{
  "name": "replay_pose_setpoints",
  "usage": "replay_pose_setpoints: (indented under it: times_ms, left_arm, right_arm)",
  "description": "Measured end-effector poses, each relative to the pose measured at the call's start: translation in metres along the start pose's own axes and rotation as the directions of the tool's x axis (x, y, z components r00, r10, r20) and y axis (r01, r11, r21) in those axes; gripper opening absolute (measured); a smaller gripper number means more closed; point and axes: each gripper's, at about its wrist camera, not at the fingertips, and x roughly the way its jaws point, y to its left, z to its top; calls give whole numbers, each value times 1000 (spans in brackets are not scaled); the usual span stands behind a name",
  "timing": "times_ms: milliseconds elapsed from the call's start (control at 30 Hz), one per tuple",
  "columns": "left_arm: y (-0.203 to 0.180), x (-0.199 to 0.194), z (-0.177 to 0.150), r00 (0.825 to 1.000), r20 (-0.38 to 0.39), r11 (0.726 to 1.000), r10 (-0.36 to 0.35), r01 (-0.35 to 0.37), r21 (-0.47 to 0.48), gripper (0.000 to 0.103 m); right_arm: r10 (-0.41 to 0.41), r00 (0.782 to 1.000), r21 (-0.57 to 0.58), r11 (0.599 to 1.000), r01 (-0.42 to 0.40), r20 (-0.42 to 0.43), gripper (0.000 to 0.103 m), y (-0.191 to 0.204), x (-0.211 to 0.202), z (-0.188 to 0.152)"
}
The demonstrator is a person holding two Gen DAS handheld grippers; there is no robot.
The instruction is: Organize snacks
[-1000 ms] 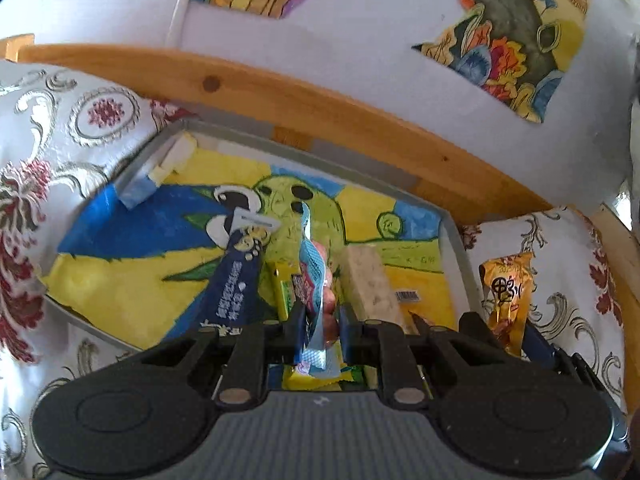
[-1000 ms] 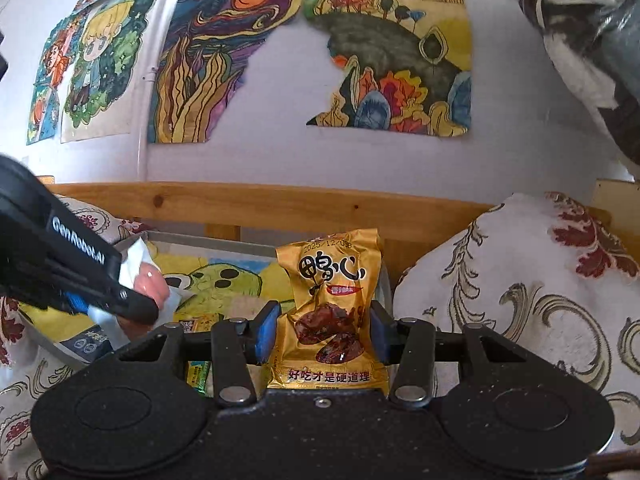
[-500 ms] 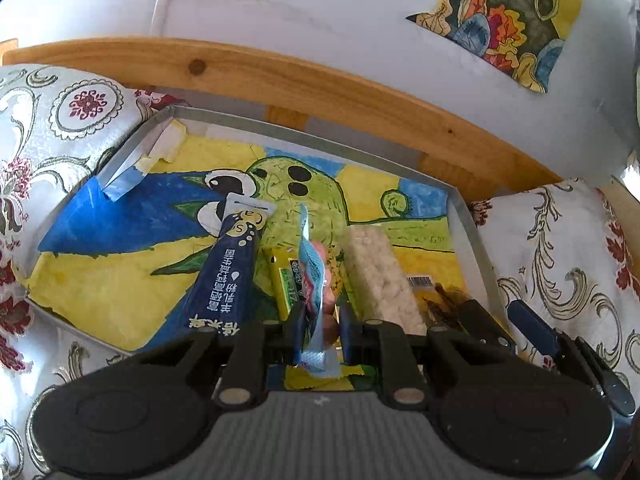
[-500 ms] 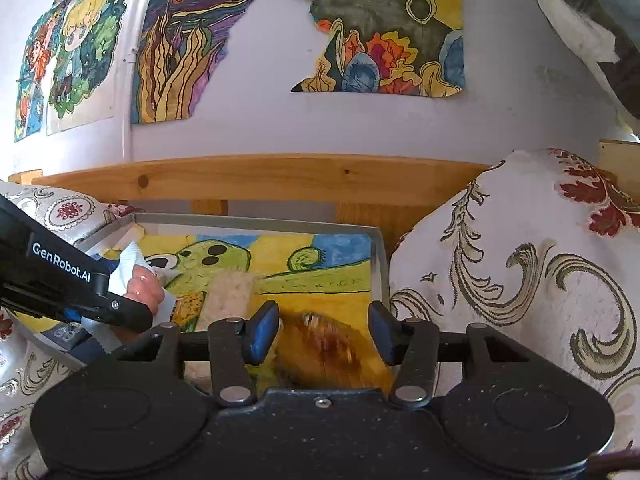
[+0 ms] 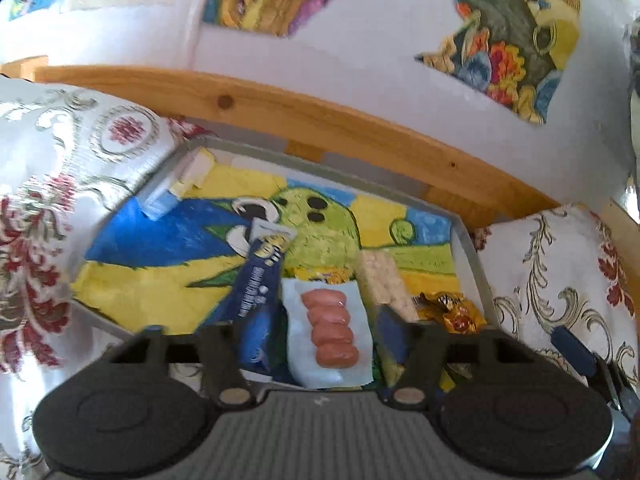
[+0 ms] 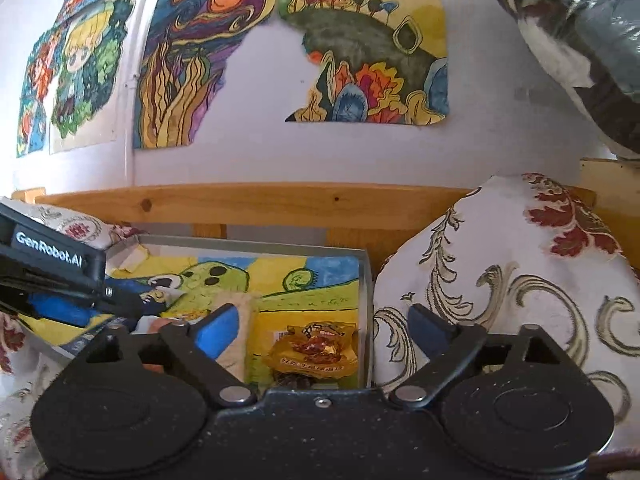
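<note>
Sausage pack [image 5: 326, 330] flat between spread left gripper [image 5: 320, 344]; gold packet [image 6: 314, 354] between spread right gripper [image 6: 324, 332].

White wall [image 6: 360, 152], paintings [image 6: 372, 40], wooden rail [image 6: 280, 202]

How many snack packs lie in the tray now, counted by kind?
Dark blue stick pack: 1
Clear sausage pack: 1
Pale rice cracker bar: 1
Golden foil pack: 1
Total: 4 that show clearly. All lie in the tray; a yellow-green wrapper under the sausage pack is mostly hidden, so it is not counted.
</note>
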Motion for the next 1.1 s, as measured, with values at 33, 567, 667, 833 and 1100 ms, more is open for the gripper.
replay_pose_setpoints:
  times_ms: [33, 567, 667, 833, 1100]
  left_arm:
    - [1, -6, -1, 1000, 22, 1000, 4, -4, -6, 87]
    - [24, -113, -31, 978, 208, 1000, 11, -17, 25, 102]
    - [32, -132, -42, 973, 230, 999, 18, -25, 29, 103]
    - [48, -160, -60, 969, 247, 999, 27, -35, 25, 103]
    - [76, -195, -83, 964, 257, 997, 73, -78, 9, 103]
  right_arm:
    - [7, 1000, 11, 1000, -7, 2, 96, -1, -5, 1]
    - [44, 998, 204, 977, -54, 52, 102, 17, -99, 16]
    - [48, 997, 187, 981, -59, 62, 102, 27, -119, 14]
    - [74, 995, 153, 985, -84, 67, 102, 41, -150, 9]
    - [110, 993, 100, 988, -114, 47, 102, 62, -195, 0]
